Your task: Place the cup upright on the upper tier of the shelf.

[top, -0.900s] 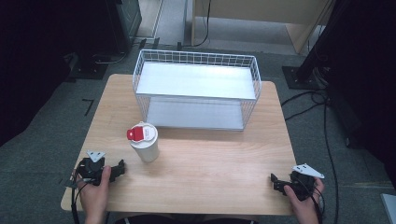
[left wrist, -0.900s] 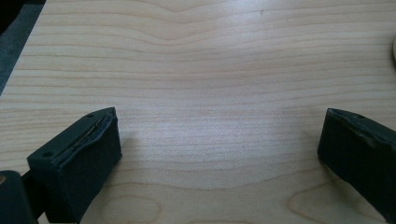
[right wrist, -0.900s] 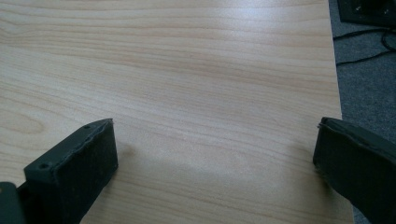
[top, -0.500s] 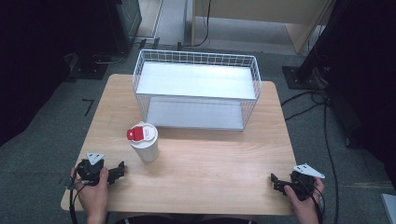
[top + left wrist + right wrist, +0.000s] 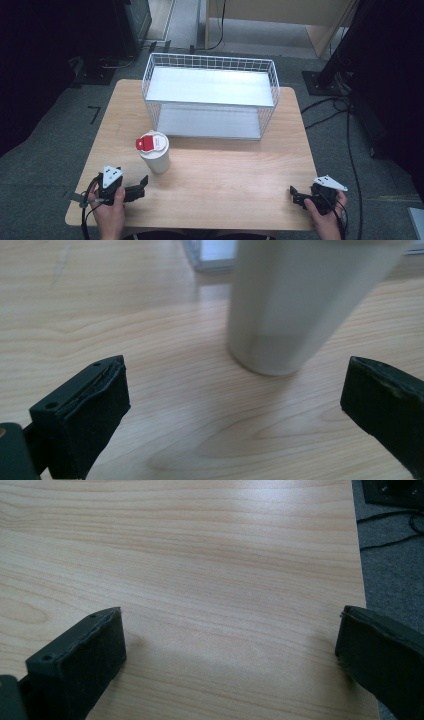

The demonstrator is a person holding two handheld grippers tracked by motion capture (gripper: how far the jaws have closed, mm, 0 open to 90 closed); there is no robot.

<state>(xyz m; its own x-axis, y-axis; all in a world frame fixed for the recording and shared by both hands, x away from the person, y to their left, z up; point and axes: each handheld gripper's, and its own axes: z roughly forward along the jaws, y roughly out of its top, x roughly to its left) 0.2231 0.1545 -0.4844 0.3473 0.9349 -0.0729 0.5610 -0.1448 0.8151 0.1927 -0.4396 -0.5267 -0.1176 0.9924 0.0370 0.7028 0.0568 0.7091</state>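
A white cup (image 5: 154,156) with a red and white lid stands upright on the wooden table (image 5: 230,165), left of centre. My left gripper (image 5: 141,186) is open near the front left edge, pointing right, just below and left of the cup. In the left gripper view the cup's pale wall (image 5: 300,305) rises close ahead between the wide-apart jaws of my left gripper (image 5: 235,412), not touching them. My right gripper (image 5: 294,194) is open at the front right corner. In the right gripper view my right gripper (image 5: 230,655) has only bare wood between its jaws.
A white wire two-tier basket shelf (image 5: 210,62) stands at the back of the table, its front side open. Grey carpet with black cables (image 5: 395,535) lies beyond the table's right edge. Dark stands and furniture surround the table.
My left gripper has shifted slightly right, toward the cup. The right gripper and the cup have not moved.
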